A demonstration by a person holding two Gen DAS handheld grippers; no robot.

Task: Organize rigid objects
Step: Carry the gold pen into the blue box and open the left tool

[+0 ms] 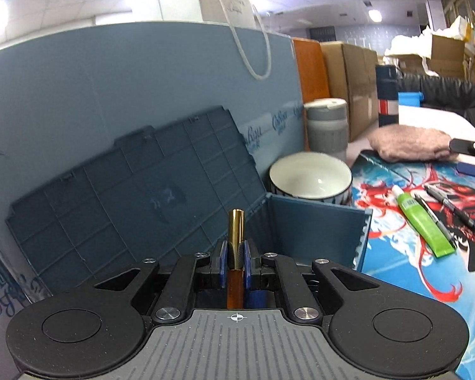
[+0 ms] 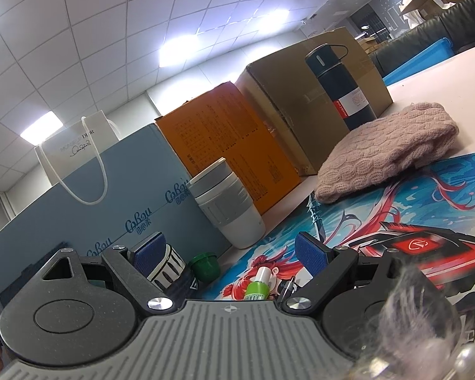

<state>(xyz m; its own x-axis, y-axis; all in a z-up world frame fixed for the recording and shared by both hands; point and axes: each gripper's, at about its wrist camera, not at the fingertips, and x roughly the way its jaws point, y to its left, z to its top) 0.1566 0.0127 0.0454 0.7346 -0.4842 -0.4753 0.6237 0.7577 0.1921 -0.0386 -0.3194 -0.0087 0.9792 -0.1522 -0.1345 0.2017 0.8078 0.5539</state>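
- while the left gripper (image 1: 236, 258) holds its jaws narrow around a gold-capped pen (image 1: 236, 237), the open blue case (image 1: 316, 221) lies just ahead of them, so one item looks nearly stowed.
- beyond the right gripper (image 2: 228, 253), jaws wide and holding nothing, a green tube (image 2: 256, 288) lies between them; dark pens (image 1: 443, 202) also wait unsorted.
- all rests on a printed mat (image 2: 411, 202); cardboard boxes (image 2: 300, 101) stand behind, under office ceiling lights.

Bright ceiling panels (image 2: 182, 46) light both views evenly and blow out to white glare, strongest at the left view's top left. Fisheye bending curves the edges. A furry blob (image 2: 424, 310) low in the right view is badly out of focus.
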